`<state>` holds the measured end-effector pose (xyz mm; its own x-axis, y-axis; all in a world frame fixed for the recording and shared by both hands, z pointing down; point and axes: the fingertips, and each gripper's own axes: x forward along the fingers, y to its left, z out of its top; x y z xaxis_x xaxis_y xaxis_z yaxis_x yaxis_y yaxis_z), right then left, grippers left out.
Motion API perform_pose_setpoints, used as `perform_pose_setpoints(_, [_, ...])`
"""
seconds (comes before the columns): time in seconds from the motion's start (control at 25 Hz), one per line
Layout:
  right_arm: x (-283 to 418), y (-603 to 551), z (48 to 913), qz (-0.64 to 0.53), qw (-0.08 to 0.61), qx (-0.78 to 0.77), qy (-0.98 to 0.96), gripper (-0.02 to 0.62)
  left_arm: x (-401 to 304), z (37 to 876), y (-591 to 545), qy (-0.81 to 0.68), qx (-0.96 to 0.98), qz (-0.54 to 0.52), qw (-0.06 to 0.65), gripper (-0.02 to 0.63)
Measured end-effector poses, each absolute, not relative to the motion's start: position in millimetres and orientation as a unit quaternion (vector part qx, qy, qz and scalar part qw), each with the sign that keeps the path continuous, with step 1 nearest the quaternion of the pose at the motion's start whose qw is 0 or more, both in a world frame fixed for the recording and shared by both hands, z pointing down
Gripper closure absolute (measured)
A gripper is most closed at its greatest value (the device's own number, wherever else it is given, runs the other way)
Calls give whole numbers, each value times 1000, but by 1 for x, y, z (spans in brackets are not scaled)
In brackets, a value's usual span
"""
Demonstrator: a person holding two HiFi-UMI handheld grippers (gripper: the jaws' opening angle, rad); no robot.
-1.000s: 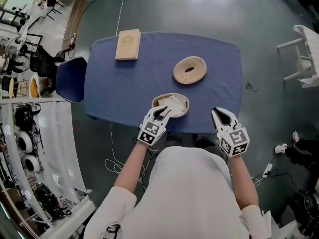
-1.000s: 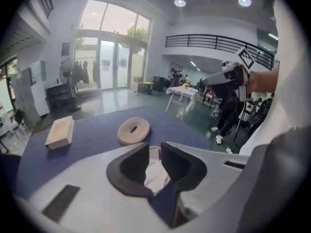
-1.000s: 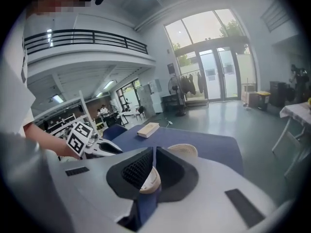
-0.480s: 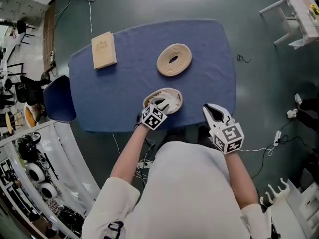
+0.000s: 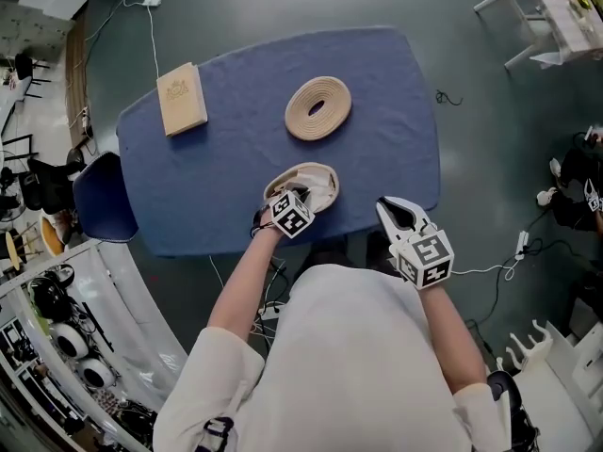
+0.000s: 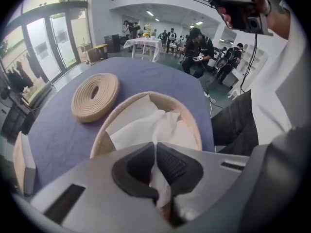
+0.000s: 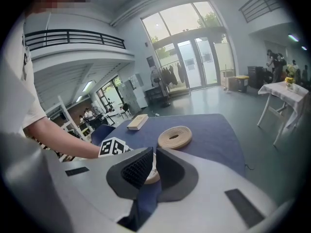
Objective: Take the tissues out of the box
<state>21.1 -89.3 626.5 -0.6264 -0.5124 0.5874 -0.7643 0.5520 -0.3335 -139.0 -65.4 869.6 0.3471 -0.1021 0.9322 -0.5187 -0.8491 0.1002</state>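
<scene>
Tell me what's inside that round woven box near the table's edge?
White tissues fill the woven box; the left hand-held gripper has just closed its jaws on one. Anything beneath the top sheets is covered.

- blue cloth-covered table point(image 5: 396, 111)
- woven ring point(image 5: 317, 107), flat, mid-table
- tan rectangular block point(image 5: 182, 99), far-left corner, well apart from ring
- blue chair point(image 5: 99, 199) at table's left end
- white table point(image 5: 565, 8), top right
</scene>
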Motion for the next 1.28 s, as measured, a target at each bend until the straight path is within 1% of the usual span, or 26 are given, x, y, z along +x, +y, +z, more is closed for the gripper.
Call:
perform_pose_setpoints(0.2, [22,-88,625,291,214,374,-854,552,-135,843,-60,-211,819,498,193,589])
perform_pose_setpoints(0.64, [26,-93,613,278,203,365,-865,552,-143,783,-62,-311,837,413,179,591])
perform_pose_setpoints(1.12, [21,-101,586,247,192,326,-892,552,-156,690,-57,-419,833,314,178,591])
perform_pose_setpoints(1.28, [13,-104,577,240,185,309,-902,552,-164,649,-57,-463,827,265,178,591])
